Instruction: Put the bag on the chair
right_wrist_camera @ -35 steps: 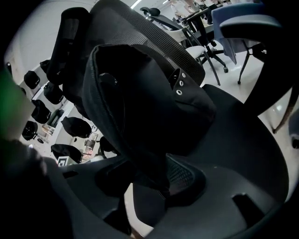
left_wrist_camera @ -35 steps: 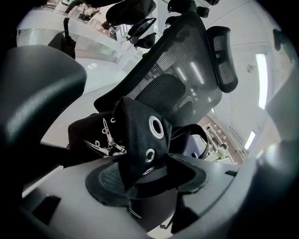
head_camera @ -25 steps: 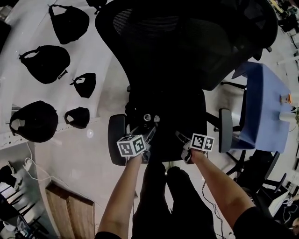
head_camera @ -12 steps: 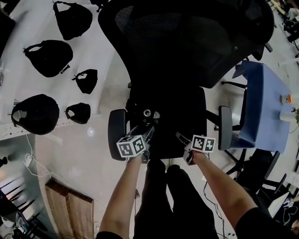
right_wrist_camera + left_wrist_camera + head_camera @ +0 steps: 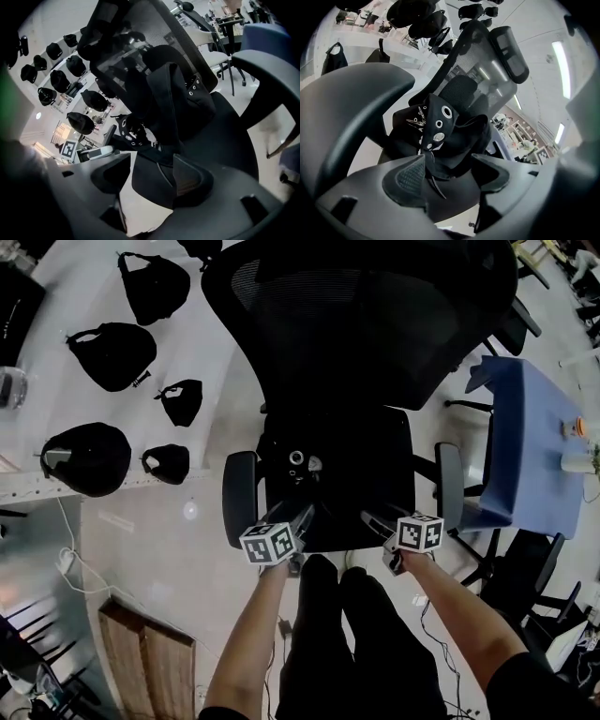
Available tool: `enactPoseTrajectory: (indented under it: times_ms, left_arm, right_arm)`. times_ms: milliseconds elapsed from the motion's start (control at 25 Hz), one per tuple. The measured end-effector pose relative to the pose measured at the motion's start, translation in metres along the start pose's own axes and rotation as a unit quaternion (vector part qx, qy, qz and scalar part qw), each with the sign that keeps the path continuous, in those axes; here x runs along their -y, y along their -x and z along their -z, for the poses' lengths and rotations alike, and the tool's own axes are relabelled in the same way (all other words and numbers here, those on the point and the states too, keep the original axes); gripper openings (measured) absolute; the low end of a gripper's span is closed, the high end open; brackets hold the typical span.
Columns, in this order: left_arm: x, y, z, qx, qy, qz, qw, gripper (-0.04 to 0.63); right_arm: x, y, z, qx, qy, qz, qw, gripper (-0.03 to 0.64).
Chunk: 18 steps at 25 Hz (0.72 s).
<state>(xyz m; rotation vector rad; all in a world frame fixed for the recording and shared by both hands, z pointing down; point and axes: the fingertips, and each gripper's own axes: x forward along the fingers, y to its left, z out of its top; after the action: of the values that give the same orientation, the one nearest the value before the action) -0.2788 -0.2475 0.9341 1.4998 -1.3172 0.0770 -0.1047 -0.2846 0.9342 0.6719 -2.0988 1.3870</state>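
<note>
A black bag (image 5: 305,463) with metal eyelets lies slumped on the seat (image 5: 375,474) of a black mesh office chair, against the backrest (image 5: 356,324). Both grippers are at the seat's front edge. My left gripper (image 5: 302,517) is open. In the left gripper view the bag (image 5: 445,136) rests ahead of the gripper (image 5: 450,176), and only its lower edge and a thin strap reach between the pads. My right gripper (image 5: 370,521) has its jaws opening wide. In the right gripper view, dark fabric of the bag (image 5: 173,98) lies loose between the gripper's (image 5: 150,176) pads, and the pads do not press on it.
Several other black bags (image 5: 111,354) lie on a white table (image 5: 37,381) at the left. The chair's armrests (image 5: 239,498) flank the seat. A blue chair (image 5: 525,437) stands at the right. The person's legs (image 5: 347,634) are right behind the seat, with a wooden pallet (image 5: 141,662) on the floor at lower left.
Both grippers have drawn back a little from the bag toward the seat's front edge. The bag stays on the seat. The head view has shifted slightly.
</note>
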Motion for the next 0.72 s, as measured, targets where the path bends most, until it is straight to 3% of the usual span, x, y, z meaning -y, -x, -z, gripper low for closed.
enactPoseTrajectory:
  times_ms: [200, 520, 720]
  left_arm:
    - [0.013, 0.034, 0.016, 0.004, 0.017, 0.004, 0.9998, 0.282]
    - [0.075, 0.087, 0.039, -0.021, -0.014, 0.048, 0.9985, 0.282]
    - [0.109, 0.135, 0.017, 0.016, -0.002, 0.055, 0.9983, 0.282]
  right_arm:
    - [-0.031, 0.037, 0.018, -0.008, 0.038, -0.013, 0.999, 0.276]
    - [-0.077, 0.122, 0.019, 0.019, 0.088, 0.012, 0.996, 0.276]
    - [-0.13, 0.17, 0.013, 0.034, 0.151, 0.008, 0.988, 0.278]
